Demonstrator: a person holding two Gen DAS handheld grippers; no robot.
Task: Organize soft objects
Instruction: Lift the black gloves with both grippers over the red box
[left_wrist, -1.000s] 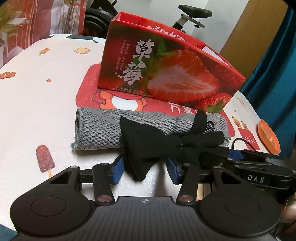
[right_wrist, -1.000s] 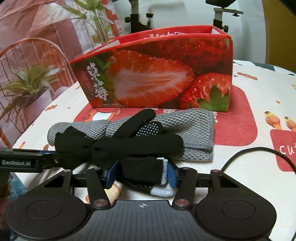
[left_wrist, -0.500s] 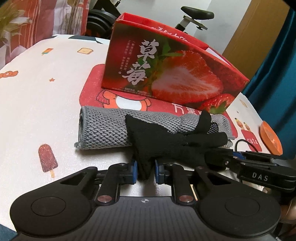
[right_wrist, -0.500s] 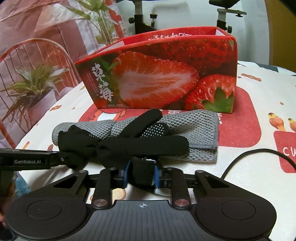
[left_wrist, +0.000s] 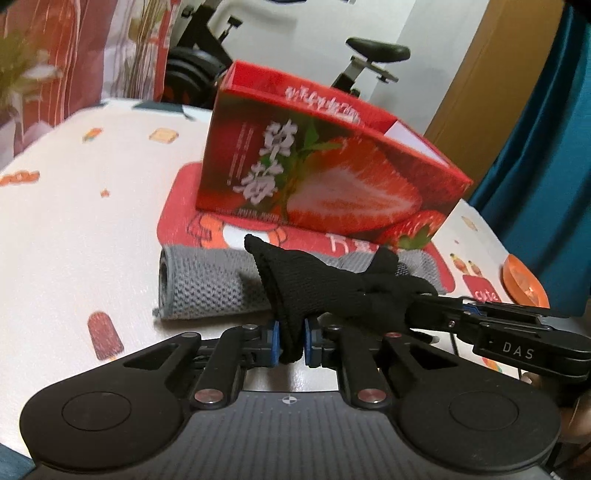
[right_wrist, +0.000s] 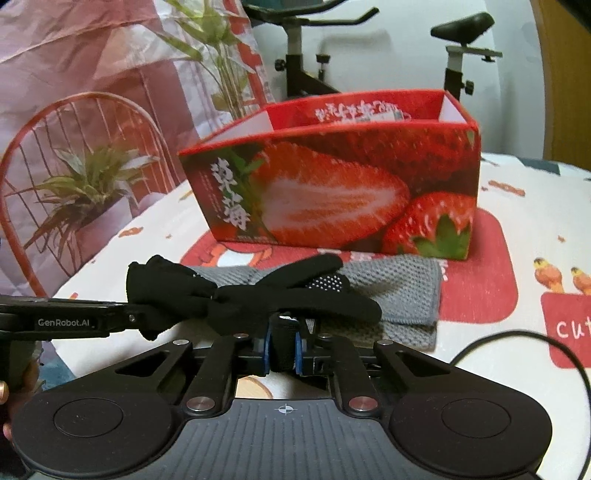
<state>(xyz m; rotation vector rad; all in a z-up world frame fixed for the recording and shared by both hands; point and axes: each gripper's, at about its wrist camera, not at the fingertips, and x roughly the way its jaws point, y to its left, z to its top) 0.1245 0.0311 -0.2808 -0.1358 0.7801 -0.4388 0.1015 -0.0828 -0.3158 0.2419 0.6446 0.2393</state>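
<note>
Just in front of the strawberry box (left_wrist: 325, 177), over the rolled grey towel (left_wrist: 207, 288), the black knit glove (left_wrist: 314, 291) hangs limp and light, so both grippers, left (left_wrist: 291, 341) and right (right_wrist: 282, 349), stay clenched on its opposite ends, probably bunched edges being the safest hold.

The strawberry box (left_wrist: 325, 184) ahead of the left gripper (left_wrist: 291, 341) is motion-blurred, its small print unreadable. The black glove (left_wrist: 317, 291) hides part of the grey cloth (left_wrist: 207, 284) beyond.
</note>
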